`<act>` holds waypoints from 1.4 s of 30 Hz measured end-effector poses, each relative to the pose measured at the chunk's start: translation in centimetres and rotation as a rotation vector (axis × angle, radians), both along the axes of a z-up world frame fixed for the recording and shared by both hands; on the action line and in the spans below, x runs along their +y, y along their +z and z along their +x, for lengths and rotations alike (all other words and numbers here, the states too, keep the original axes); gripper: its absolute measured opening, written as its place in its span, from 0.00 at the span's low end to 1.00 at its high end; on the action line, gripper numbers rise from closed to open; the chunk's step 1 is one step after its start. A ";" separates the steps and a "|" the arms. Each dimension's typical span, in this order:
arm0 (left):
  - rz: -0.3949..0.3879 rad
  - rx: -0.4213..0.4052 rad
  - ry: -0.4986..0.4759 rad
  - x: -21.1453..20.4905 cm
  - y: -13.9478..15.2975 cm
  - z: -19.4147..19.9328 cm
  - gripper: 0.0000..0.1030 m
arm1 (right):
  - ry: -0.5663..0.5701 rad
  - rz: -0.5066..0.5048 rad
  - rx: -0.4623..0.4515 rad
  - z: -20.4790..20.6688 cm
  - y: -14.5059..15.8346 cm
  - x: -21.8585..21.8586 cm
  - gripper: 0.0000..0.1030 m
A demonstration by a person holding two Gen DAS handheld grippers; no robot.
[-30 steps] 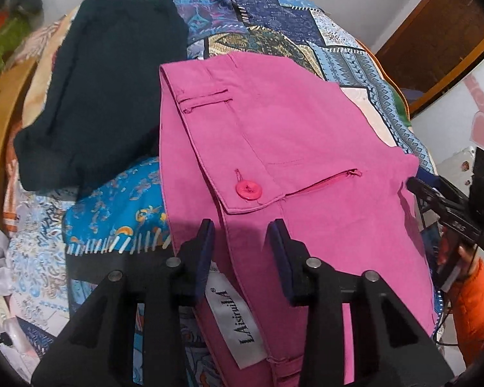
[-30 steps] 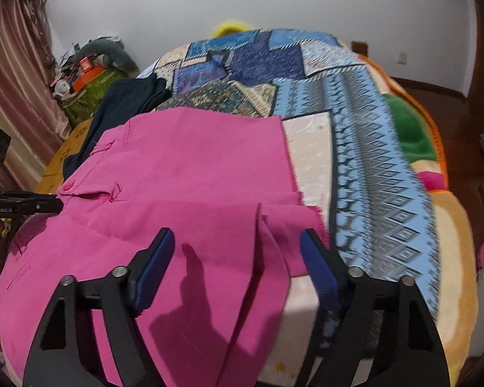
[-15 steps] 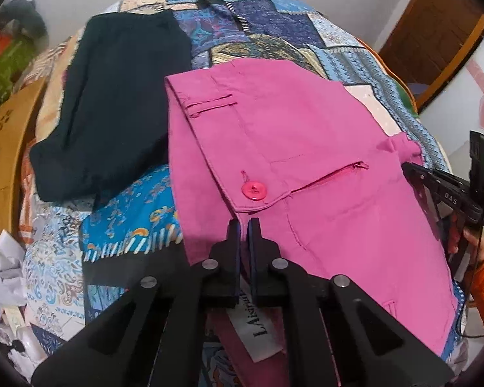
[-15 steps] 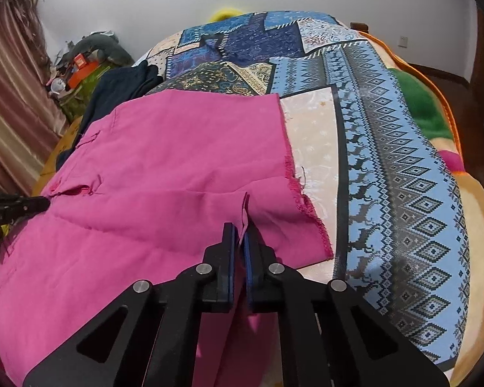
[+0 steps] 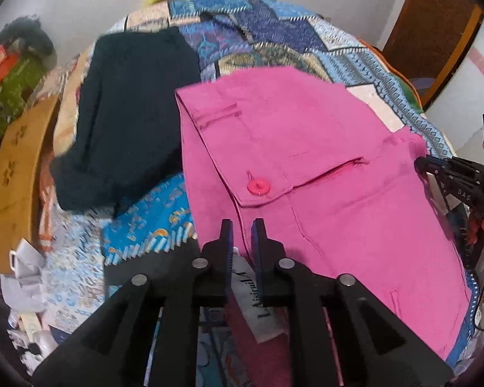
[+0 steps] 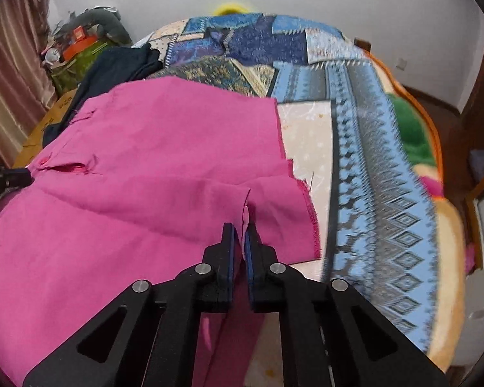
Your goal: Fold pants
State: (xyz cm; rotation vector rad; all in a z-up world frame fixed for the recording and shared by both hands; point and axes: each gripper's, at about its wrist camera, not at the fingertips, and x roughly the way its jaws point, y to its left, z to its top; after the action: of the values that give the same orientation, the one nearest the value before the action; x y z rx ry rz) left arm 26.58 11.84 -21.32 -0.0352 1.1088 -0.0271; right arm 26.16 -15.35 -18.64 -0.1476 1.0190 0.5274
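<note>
Pink pants (image 5: 306, 167) lie spread on a patchwork bedspread, waistband toward me, with a pink button (image 5: 258, 187) and a white label (image 5: 258, 303). My left gripper (image 5: 242, 229) is shut on the waistband edge near the label. In the right wrist view the pants (image 6: 145, 177) fill the left half; my right gripper (image 6: 240, 232) is shut on the hem of a leg, which puckers up between the fingers. The right gripper also shows at the left wrist view's right edge (image 5: 419, 164).
A dark navy garment (image 5: 126, 119) lies left of the pants. The bedspread (image 6: 371, 167) stretches to the right. A wooden board (image 5: 13, 174) and clutter (image 6: 77, 48) stand at the bed's left side. A wooden door (image 5: 435, 22) is far right.
Both grippers closed from open onto the pants, the left on the waistband, the right on the hem. Both have since lifted and drawn back a little with the fabric.
</note>
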 end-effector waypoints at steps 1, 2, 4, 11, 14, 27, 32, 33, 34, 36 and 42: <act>0.001 -0.014 -0.004 0.0 0.7 0.0 0.15 | 0.002 0.007 -0.005 -0.2 0.5 -0.1 0.12; -0.003 -0.023 -0.003 0.2 1.1 0.0 0.18 | 0.002 0.019 -0.011 -0.3 1.0 -0.3 0.19; -0.019 -0.037 0.003 0.5 1.7 0.3 0.24 | -0.001 0.043 -0.039 -0.6 2.2 -0.7 0.29; -0.035 -0.003 0.051 1.9 0.7 3.9 0.42 | -0.056 0.060 -0.111 0.6 3.6 -1.4 0.47; -0.064 0.046 0.069 2.3 -0.8 5.2 0.42 | -0.100 0.040 -0.086 2.3 2.2 -1.7 0.47; -0.151 0.080 0.026 1.5 -2.4 6.5 0.22 | -0.061 0.029 0.034 4.0 -2.1 0.0 0.31; -0.070 0.033 0.015 0.9 -2.0 6.2 0.07 | -0.034 -0.020 0.002 3.7 -2.2 0.5 0.09; -0.051 0.021 0.017 0.9 -1.8 6.0 0.07 | -0.032 -0.022 -0.001 3.7 -2.1 0.4 0.07; -0.034 0.004 0.023 0.8 -1.6 5.8 0.07 | -0.032 -0.037 -0.008 3.7 -2.2 0.4 0.07; 0.001 -0.023 0.034 0.7 -1.2 5.5 0.06 | -0.029 -0.089 -0.006 3.8 -2.5 0.4 0.06; 0.065 -0.007 0.088 1.5 -2.1 5.3 0.07 | -0.032 -0.118 -0.008 3.8 -3.0 0.4 0.05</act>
State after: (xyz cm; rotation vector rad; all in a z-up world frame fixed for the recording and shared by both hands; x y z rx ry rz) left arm 31.90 13.34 -23.37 -0.0260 1.0994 0.0876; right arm 30.01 -14.93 -21.67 -0.2376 1.0432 0.4378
